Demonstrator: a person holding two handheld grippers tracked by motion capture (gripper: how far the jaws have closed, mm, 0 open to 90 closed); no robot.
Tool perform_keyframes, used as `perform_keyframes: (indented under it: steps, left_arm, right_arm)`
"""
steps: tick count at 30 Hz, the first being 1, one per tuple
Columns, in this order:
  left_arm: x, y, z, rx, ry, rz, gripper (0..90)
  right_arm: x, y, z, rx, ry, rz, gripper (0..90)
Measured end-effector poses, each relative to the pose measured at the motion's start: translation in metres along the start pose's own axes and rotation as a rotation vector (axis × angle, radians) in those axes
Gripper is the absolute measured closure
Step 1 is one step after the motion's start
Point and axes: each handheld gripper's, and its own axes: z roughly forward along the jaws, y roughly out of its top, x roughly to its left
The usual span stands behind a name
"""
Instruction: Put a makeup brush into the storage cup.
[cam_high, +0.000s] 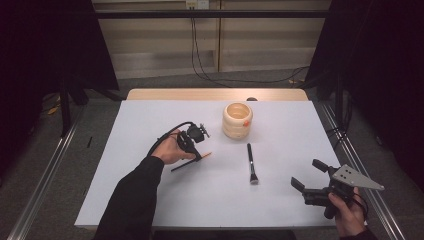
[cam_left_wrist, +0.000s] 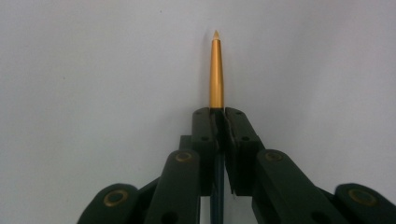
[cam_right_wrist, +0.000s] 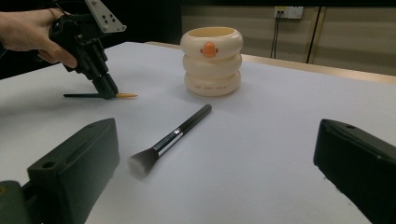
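High view: two brushes, one cream ringed holder (cam_high: 237, 120), on a white worktop (cam_high: 140, 200); left claw (cam_high: 194, 150) clamped on the thin brush (cam_high: 192, 162) at mid-worktop, right claw (cam_high: 309, 176) spread wide and empty. Left gripper view: gold ferrule and tip (cam_left_wrist: 216, 70) beyond shut jaws. Right gripper view: orange badge (cam_right_wrist: 209, 49), flat makeup brush (cam_right_wrist: 170, 139), wall socket (cam_right_wrist: 288, 11).

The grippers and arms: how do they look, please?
Both grippers, left and right, are black with blocky two-part jaws and brass-coloured pivot pins. A black cable loops from the left one. The right carries a grey three-cornered plate with small holes. The left sleeve is black.
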Motion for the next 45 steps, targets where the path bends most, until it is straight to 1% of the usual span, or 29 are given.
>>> perform_keyframes:
  steps: [3,6,7,8,9,12,13,14,15,16,17,18,20,21,22,24,27,28,29,31,34,35,36,37,38,40,42,43,45]
  left_arm:
    - [0.001,0.000,-0.002,-0.017,-0.015,-0.004,83.6]
    - [0.001,-0.001,-0.005,-0.028,-0.014,-0.014,83.6]
    - [0.002,-0.001,-0.006,-0.029,-0.005,-0.003,83.6]
    - [0.001,-0.002,-0.008,-0.043,-0.018,-0.017,83.6]
    - [0.001,-0.003,-0.009,-0.053,-0.012,-0.019,83.6]
    - [0.003,-0.003,-0.014,-0.055,-0.016,-0.012,83.5]
    - [0.002,-0.004,-0.015,-0.075,-0.016,-0.023,83.6]
    - [0.003,-0.004,-0.017,-0.073,-0.016,-0.023,83.6]
    - [0.003,-0.005,-0.019,-0.085,-0.019,-0.028,83.6]
    - [0.004,-0.007,-0.023,-0.110,-0.017,-0.030,83.6]
    - [0.004,-0.008,-0.024,-0.119,-0.021,-0.037,83.6]
    - [0.004,-0.009,-0.026,-0.132,-0.012,-0.039,83.5]
    - [0.004,-0.009,-0.027,-0.137,-0.022,-0.041,83.6]
    - [0.003,-0.011,-0.027,-0.154,-0.016,-0.053,83.6]
    - [0.003,-0.012,-0.029,-0.158,-0.014,-0.042,83.6]
    - [0.003,-0.015,-0.032,-0.183,-0.018,-0.055,83.6]
    - [0.004,-0.017,-0.035,-0.180,-0.006,-0.055,83.6]
    - [0.003,-0.018,-0.035,-0.197,-0.003,-0.076,83.6]
    - [0.004,-0.020,-0.037,-0.204,0.007,-0.076,83.6]
    - [0.005,-0.021,-0.039,-0.219,0.005,-0.078,83.6]
    - [0.003,-0.024,-0.042,-0.266,0.010,-0.102,83.6]
    - [0.004,-0.025,-0.044,-0.264,0.025,-0.082,83.6]
    - [0.003,-0.026,-0.045,-0.272,0.026,-0.079,83.6]
    - [0.002,-0.029,-0.047,-0.289,0.034,-0.080,83.6]
    - [0.002,-0.029,-0.047,-0.289,0.034,-0.080,83.5]
    - [0.001,-0.033,-0.049,-0.334,0.029,-0.089,83.5]
    - [0.000,-0.034,-0.050,-0.343,0.030,-0.092,83.6]
    - [-0.004,-0.036,-0.050,-0.391,0.030,-0.129,83.6]
    - [-0.004,-0.037,-0.051,-0.399,0.030,-0.126,83.6]
  right_arm:
    - [0.000,0.000,0.000,0.000,-0.001,0.003,0.0]
    - [0.000,0.000,0.000,0.001,0.000,0.001,0.0]
    - [0.000,0.000,0.000,0.001,0.000,0.001,0.0]
    - [0.000,0.000,0.000,0.001,-0.002,0.000,0.0]
    - [0.000,0.000,0.000,0.002,-0.001,0.003,0.0]
    - [0.000,0.000,0.000,0.001,-0.001,0.003,0.1]
    - [0.000,0.000,0.000,0.001,-0.002,0.002,0.0]
    - [0.000,0.000,0.000,0.001,-0.002,0.002,0.0]
    - [0.000,0.000,0.000,0.001,-0.002,0.002,0.0]
    - [0.000,0.000,0.000,0.001,-0.001,0.002,0.0]
    - [0.000,0.000,0.000,0.000,-0.001,0.001,0.0]
    - [0.000,0.000,0.000,-0.001,-0.002,-0.001,0.0]
    - [0.000,0.000,0.000,0.001,-0.001,-0.001,0.0]
    - [0.000,0.000,0.000,-0.001,-0.002,-0.001,0.0]
    - [0.000,0.000,0.000,0.000,-0.001,-0.001,0.0]
    - [0.000,0.000,0.000,0.000,-0.001,-0.001,0.0]
    - [0.000,0.000,0.000,0.001,-0.001,-0.001,0.0]
    - [0.000,0.000,0.000,0.001,-0.001,-0.001,0.0]
    - [0.000,0.000,0.000,0.001,-0.001,-0.001,0.0]
    - [0.000,0.000,0.000,0.001,-0.001,-0.004,0.0]
    - [0.000,0.000,0.000,0.000,-0.002,-0.004,0.0]
    - [0.000,0.000,0.000,0.000,-0.002,-0.004,0.0]
    - [0.000,0.000,0.000,0.001,-0.002,-0.002,0.0]
    - [0.000,0.000,0.000,0.001,-0.002,-0.001,0.0]
    - [0.000,0.000,0.000,0.001,-0.002,-0.001,0.0]
    - [0.000,0.000,0.000,0.001,-0.002,-0.002,0.0]
    - [0.000,0.000,0.000,0.001,-0.003,-0.004,0.0]
    - [0.000,0.000,0.000,0.002,-0.002,-0.003,0.0]
    - [0.000,0.000,0.000,0.001,-0.002,-0.004,0.0]
